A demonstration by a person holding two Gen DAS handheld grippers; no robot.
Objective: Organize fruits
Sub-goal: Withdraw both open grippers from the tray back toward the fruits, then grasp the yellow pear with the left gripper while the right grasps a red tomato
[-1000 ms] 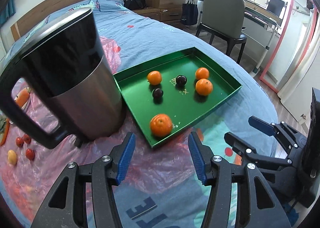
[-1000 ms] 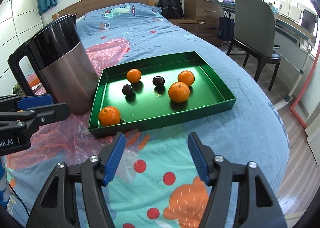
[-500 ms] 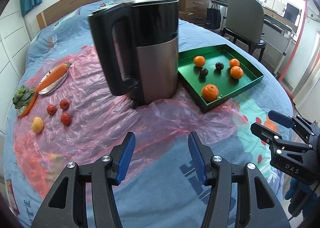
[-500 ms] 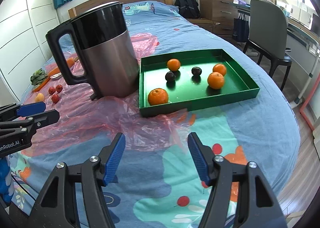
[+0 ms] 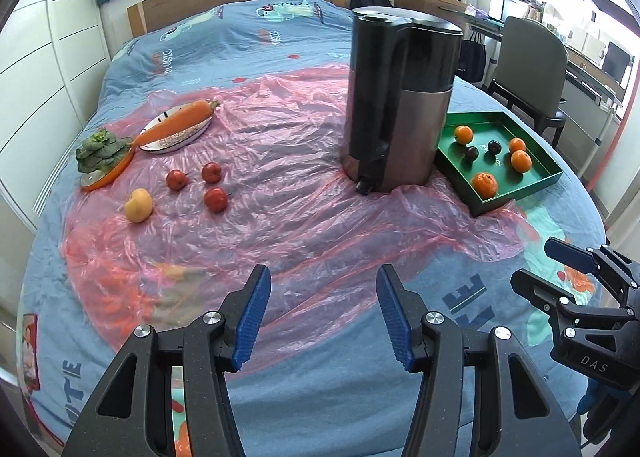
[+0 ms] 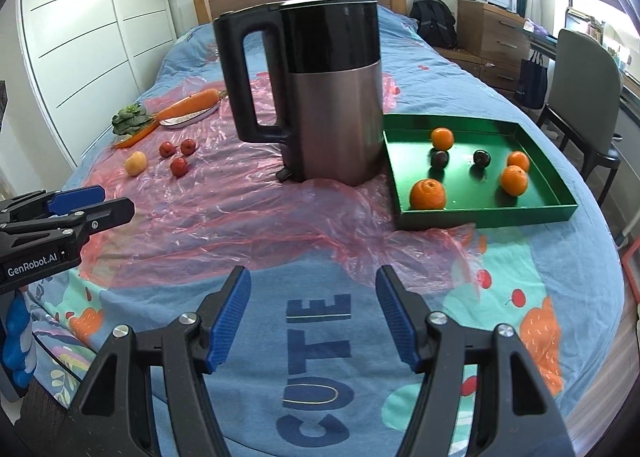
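Both grippers hover empty over the bed, jaws apart with nothing between them: the left gripper point(image 5: 323, 315) above the pink plastic sheet point(image 5: 280, 193), the right gripper point(image 6: 314, 315) just beside it over the blue bedspread point(image 6: 520, 277). Ahead of them stands a kettle point(image 6: 320, 97), blocking the straight line between the loose fruits and the tray. Far left of the left gripper lie three red fruits point(image 5: 211, 172) and a yellow fruit point(image 5: 138, 205). Ahead-right sits the green tray point(image 6: 488, 217) holding oranges point(image 6: 428, 194) and dark plums point(image 6: 440, 159).
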